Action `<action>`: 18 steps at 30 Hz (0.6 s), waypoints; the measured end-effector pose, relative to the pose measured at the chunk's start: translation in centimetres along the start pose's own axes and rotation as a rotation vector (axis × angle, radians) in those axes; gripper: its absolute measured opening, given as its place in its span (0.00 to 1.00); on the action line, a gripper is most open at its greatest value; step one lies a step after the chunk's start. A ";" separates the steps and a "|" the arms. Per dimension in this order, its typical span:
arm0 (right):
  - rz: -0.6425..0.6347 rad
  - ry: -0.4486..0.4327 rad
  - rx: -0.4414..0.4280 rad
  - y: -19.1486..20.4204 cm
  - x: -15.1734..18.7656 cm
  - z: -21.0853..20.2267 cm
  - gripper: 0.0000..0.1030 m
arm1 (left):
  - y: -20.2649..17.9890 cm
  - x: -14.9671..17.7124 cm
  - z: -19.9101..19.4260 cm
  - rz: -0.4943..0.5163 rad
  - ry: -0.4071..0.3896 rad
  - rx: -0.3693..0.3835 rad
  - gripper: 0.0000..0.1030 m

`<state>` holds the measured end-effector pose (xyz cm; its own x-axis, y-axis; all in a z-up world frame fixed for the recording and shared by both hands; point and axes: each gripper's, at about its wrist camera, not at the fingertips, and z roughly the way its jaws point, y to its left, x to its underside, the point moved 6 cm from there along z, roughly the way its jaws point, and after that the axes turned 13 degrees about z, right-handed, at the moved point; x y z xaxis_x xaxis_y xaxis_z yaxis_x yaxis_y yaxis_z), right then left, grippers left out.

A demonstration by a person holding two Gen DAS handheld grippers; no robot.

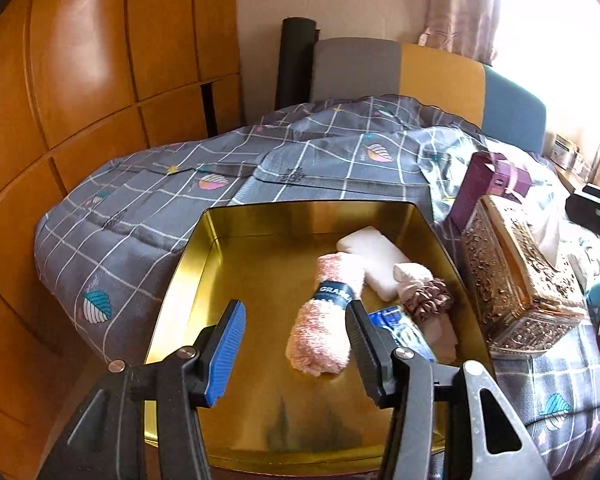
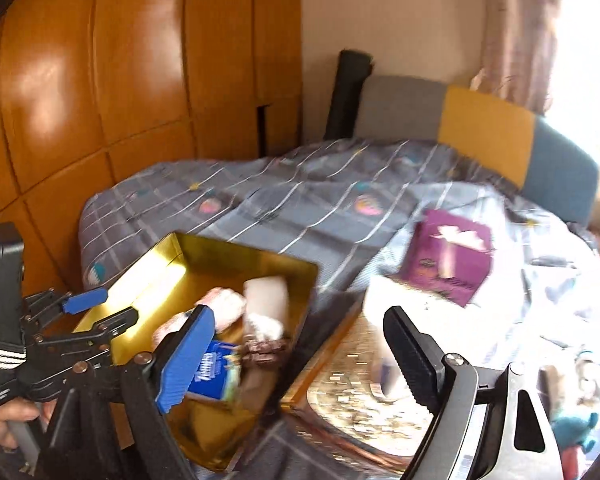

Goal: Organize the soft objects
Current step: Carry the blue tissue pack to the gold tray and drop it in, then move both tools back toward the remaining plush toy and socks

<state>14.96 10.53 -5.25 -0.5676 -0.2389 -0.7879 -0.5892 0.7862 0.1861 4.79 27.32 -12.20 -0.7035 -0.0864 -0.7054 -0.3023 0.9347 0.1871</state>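
Left tongs (image 1: 296,332) open, empty, hovering over the gold tin (image 1: 188,264). Pink towel roll (image 1: 328,312) lies in the tin just past the tips, touching the white pad (image 1: 376,252) beyond. Right tongs (image 2: 300,340) wide open, empty, above the tissue box (image 2: 340,392). Towel looks light, squashy; grip mid-roll at the paper band.

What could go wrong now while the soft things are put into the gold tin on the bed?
1. The gold tin lies on a soft quilt, so pushing may tip it.
2. The pink towel roll, white pad and scrunchie crowd one side; the open right hand-held gripper may knock them.
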 end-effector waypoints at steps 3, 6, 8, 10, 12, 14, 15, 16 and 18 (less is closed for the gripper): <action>0.037 -0.037 0.043 -2.7 -0.7 -1.4 0.84 | -0.8 -0.3 -0.3 0.027 -0.007 0.006 0.51; 0.081 -0.067 0.095 -5.8 -1.2 -2.6 0.84 | -1.6 -0.6 -0.7 0.054 -0.017 0.013 0.51; 0.109 -0.083 0.136 -8.0 -1.4 -3.4 0.84 | -2.1 -0.8 -0.9 0.064 -0.024 0.020 0.51; 0.139 -0.099 0.175 -10.3 -1.5 -4.2 0.84 | -2.6 -1.0 -1.2 0.076 -0.030 0.026 0.51; 0.162 -0.111 0.225 -12.6 -1.6 -4.9 0.85 | -3.1 -1.2 -1.4 0.086 -0.034 0.030 0.51; 0.192 -0.122 0.278 -15.0 -1.6 -5.6 0.85 | -3.4 -1.4 -1.7 0.095 -0.039 0.032 0.51; 0.210 -0.125 0.299 -16.3 -1.5 -6.0 0.85 | -3.6 -1.6 -1.8 0.100 -0.041 0.032 0.51; 0.227 -0.130 0.324 -17.6 -1.5 -6.4 0.85 | -3.8 -1.7 -1.9 0.106 -0.045 0.030 0.51; 0.257 -0.142 0.387 -20.4 -1.1 -7.3 0.85 | -4.1 -2.1 -2.2 0.123 -0.056 0.021 0.51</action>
<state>23.44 -9.44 -3.87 -0.5666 0.0502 -0.8225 -0.1678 0.9702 0.1747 6.09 22.87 -9.97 -0.6974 0.0481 -0.7151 -0.2019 0.9442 0.2604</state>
